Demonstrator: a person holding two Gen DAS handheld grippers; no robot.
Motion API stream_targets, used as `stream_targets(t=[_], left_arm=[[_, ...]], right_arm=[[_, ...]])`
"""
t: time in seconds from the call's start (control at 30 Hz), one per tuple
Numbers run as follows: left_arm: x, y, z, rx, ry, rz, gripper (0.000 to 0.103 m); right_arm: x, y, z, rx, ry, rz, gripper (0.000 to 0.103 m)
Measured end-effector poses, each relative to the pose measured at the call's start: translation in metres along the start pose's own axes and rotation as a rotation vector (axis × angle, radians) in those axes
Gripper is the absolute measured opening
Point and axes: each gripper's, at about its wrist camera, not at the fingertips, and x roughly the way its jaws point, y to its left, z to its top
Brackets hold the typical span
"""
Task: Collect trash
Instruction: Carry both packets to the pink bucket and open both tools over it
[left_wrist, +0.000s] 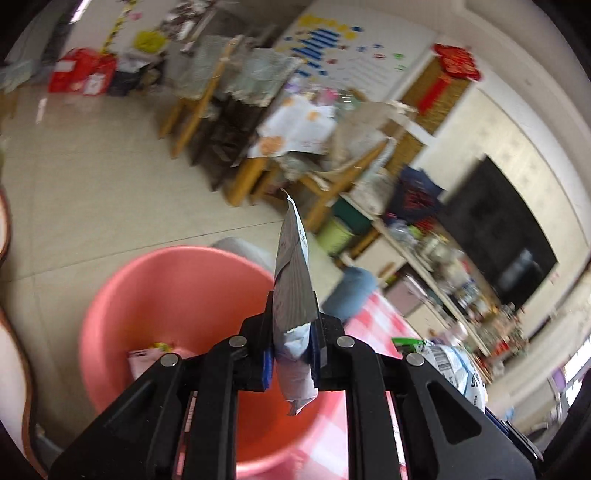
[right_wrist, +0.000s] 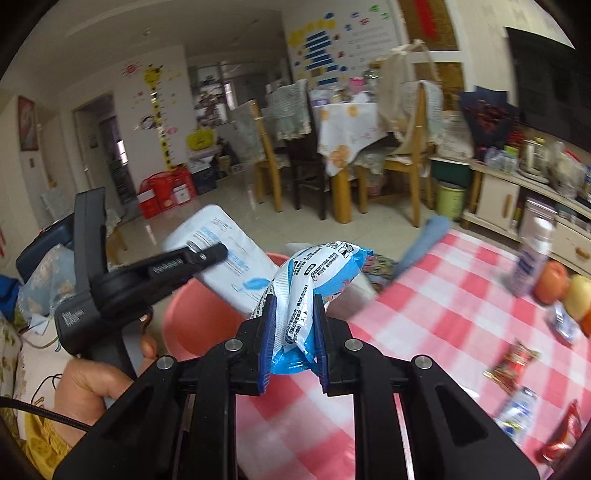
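At the far left of the right-hand view, my left hand gripped the handle of the left gripper, whose jaws were clamped flat on a white-and-blue pouch. From that gripper's own camera the left gripper showed the same pouch edge-on, pinched between the blue pads and sticking up and forward past the fingertips, with its torn lower end hanging below them. It hung over the pink bucket, which stood at the edge of the table with the red-and-white checked cloth. Some pinkish wrapper already lay inside the bucket; I could not make out what it was.

Just right of the bucket, my right gripper was closed narrow on a crumpled blue-and-white printed wrapper, which bulged out above the pads near the bucket's rim, over the checked cloth. A blue cloth lay at the table's far edge beyond it.

Further right on the table stood a white bottle, beside an apple and a yellowish fruit. Nearer the right edge lay loose trash: a red snack wrapper, a clear crumpled packet and another red packet, all well apart from the bucket.
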Motion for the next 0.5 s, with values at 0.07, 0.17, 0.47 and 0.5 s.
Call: stream_targets(t=[0.07,0.17,0.47,0.5], left_arm=[[0.003,0.013,0.005,-0.032,0.007,0.041,0.016],[0.010,0.023,0.010,-0.037,0.007,0.113,0.017],[0.014,0.020,0.017,0.065,-0.034,0.221,0.044],[0.013,0.015,0.016,0.092,-0.047,0.230,0.048]], right_arm=[[0.019,0.010,0.004,-0.006,0.020,0.026,0.021],[0.047,0.024,0.005,-0.018,0.058,0.039,0.023],[0.056,0.027,-0.007,0.024,0.080,0.002,0.073],[0.048,0.027,-0.009,0.020,0.067,-0.016,0.077]])
